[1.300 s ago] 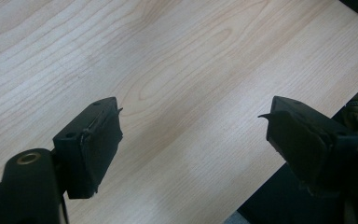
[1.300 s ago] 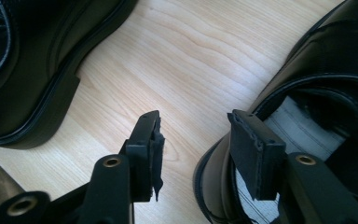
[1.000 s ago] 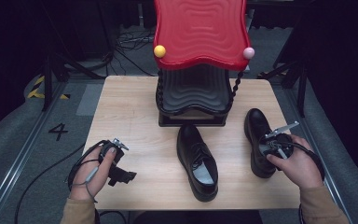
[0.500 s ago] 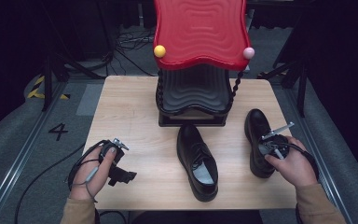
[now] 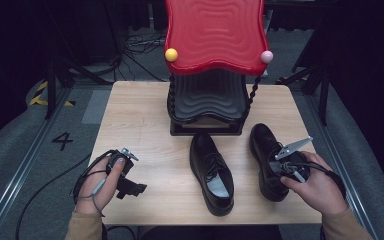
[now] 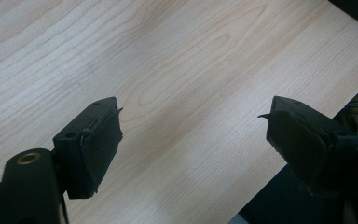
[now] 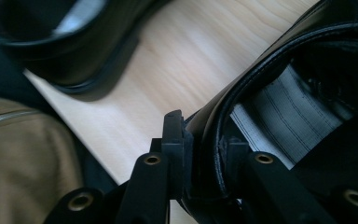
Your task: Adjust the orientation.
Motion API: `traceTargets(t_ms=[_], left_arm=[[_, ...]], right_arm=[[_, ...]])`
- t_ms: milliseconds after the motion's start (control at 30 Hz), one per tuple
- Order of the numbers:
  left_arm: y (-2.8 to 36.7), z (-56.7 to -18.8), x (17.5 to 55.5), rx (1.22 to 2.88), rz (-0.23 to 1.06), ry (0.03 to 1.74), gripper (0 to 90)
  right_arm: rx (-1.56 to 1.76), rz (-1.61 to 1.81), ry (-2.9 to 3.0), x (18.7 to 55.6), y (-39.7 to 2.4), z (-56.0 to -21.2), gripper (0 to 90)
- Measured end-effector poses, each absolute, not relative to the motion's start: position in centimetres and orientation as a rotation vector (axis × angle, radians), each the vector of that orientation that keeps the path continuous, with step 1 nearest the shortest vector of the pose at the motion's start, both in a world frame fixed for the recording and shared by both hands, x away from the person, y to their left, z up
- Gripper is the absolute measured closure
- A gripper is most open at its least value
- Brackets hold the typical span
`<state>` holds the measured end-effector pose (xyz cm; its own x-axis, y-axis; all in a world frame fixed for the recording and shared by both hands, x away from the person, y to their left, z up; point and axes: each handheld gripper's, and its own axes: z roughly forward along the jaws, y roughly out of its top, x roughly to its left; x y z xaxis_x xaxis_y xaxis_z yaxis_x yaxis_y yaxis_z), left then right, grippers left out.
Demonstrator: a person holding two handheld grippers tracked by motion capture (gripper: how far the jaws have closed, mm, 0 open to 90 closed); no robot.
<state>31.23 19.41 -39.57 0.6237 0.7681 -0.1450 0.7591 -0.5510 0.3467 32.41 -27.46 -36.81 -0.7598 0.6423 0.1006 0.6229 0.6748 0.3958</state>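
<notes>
Two black leather shoes lie on the wooden table. The middle shoe points toward the rack, with its heel near the front edge. The right shoe lies beside it. My right gripper is shut on that shoe's heel collar, one jaw outside the leather and one inside over the grey insole. My left gripper hovers low over the table's front left part. It is open wide with nothing between its jaws.
A black shoe rack with a wavy red top stands at the back centre, just behind the shoes. Cables trail off the table at the left. A tan sleeve shows below the table's front edge.
My right gripper, shut on the right shoe, has shifted a little left and toward the front edge, and the shoe went with it. The left gripper has stayed put.
</notes>
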Motion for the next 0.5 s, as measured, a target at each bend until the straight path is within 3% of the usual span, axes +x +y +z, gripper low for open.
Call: traceTargets(t_ms=[500], left_arm=[[19.9, -39.5, 30.9, 2.459, 0.041, 1.23, 18.5]], right_arm=[[0.72, 0.69, 2.96, 30.3, -22.9, -36.6, 75.8]])
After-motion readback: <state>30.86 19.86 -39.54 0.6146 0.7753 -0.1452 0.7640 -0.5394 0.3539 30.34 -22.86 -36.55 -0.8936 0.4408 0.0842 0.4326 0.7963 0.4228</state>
